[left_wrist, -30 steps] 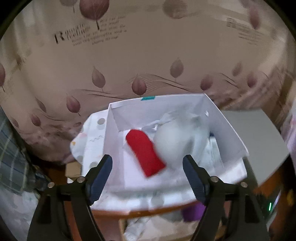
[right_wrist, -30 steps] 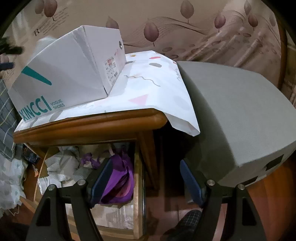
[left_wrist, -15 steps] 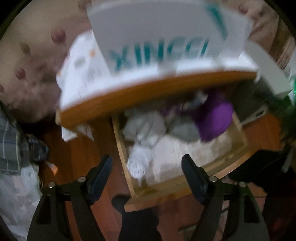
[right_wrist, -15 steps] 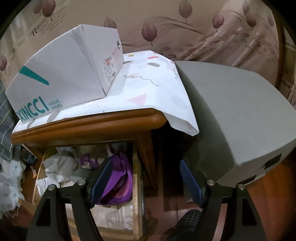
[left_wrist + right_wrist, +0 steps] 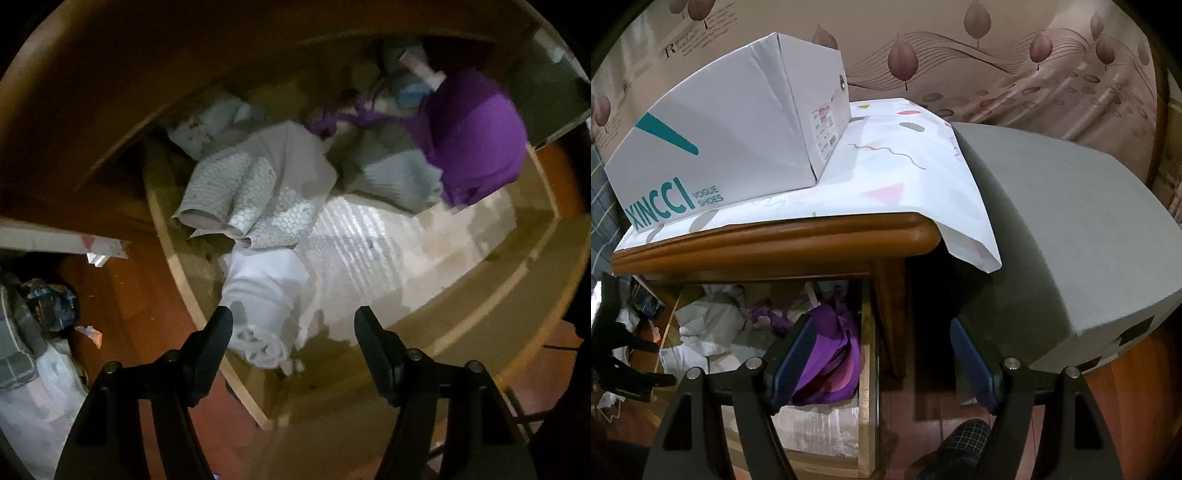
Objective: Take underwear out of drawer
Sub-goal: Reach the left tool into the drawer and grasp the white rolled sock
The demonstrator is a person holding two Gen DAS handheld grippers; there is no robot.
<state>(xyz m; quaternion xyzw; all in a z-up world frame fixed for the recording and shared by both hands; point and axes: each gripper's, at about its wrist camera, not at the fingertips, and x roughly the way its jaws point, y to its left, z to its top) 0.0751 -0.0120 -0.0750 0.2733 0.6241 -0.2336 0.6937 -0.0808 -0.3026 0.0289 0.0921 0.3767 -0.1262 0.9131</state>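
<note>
The left gripper [image 5: 293, 326] points straight down over the open pale-wood drawer [image 5: 177, 266], its black jaws closing with the crumpled white cotton underwear [image 5: 264, 295] lying just below and between them, pads not yet pressing on it. Beside that garment sit a grey honeycomb-print fold [image 5: 255, 188] and a purple padded bra [image 5: 476, 144]. The right gripper [image 5: 882, 350] hangs spread wide and empty near the drawer's front corner. Above, a white XINCCI shoe box [image 5: 731, 144] rests on the patterned cloth [image 5: 905, 173] over the brown wooden nightstand [image 5: 812, 240].
</note>
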